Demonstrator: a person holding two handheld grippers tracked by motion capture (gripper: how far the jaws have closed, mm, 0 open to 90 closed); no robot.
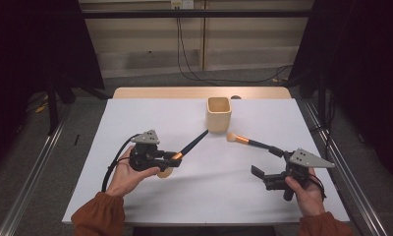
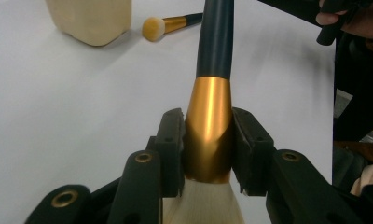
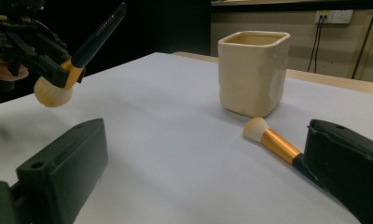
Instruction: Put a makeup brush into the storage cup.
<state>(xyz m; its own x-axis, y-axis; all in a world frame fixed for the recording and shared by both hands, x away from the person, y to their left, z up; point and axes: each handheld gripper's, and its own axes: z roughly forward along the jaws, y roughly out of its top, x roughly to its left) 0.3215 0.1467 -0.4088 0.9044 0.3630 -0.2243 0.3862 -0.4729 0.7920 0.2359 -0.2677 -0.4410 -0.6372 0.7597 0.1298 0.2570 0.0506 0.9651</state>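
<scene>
Nearest the lens in the left gripper view, the left claw was clamped on the gold ferrule of a large makeup brush, one black jaw pressed to each side of the metal. The pale bristles spread out below the jaws, toward the camera, and the dark handle ran away from it toward the cup. In the high view the same brush was held clear of the white worktop, its handle slanting up toward the beige square cup and its tip ending just short of the cup's near corner.

The right claw stood wide open with nothing between its jaws, low over the worktop on the person's right. In the right gripper view the two black jaws sat far apart, and a smaller makeup brush lay flat on the worktop. Its bristle head pointed toward the cup, near it but apart from it. Its handle ran back under the jaw on that view's right; whether that jaw touched the handle could not be told.
</scene>
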